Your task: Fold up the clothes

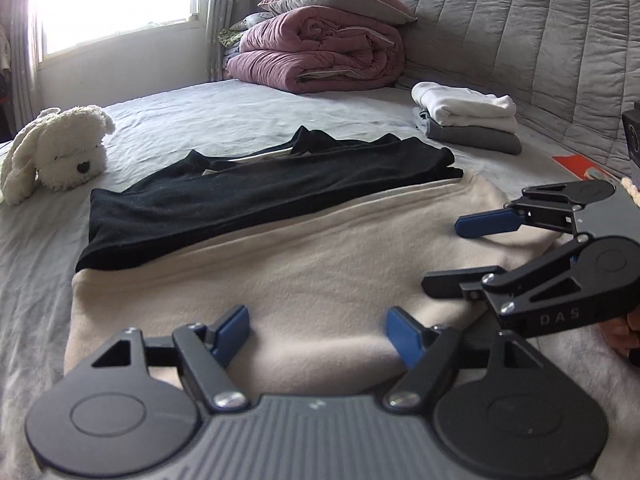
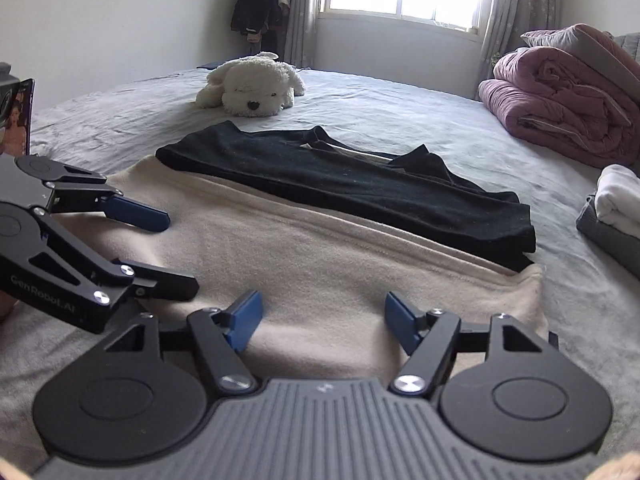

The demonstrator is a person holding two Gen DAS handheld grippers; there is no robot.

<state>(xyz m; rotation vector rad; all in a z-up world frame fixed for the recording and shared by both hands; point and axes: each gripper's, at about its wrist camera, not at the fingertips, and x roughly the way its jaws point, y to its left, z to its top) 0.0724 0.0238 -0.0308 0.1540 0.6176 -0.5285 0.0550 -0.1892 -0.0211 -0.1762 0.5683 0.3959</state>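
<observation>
A cream garment [image 1: 300, 272] [image 2: 320, 256] lies folded flat on the bed, right in front of both grippers. A black garment [image 1: 256, 196] [image 2: 360, 188] lies partly on its far edge. My left gripper [image 1: 316, 322] [image 2: 180, 254] hovers low over the near part of the cream cloth, open, with nothing between its blue pads. My right gripper [image 2: 320, 308] [image 1: 444, 254] sits beside it over the same cloth, also open and holding nothing.
A white plush dog [image 1: 60, 152] [image 2: 252, 84] lies on the grey sheet beyond the clothes. A rolled pink quilt [image 1: 320, 52] and pillow sit by the padded headboard [image 1: 520, 40]. A stack of folded white and grey clothes [image 1: 468, 120] lies near it.
</observation>
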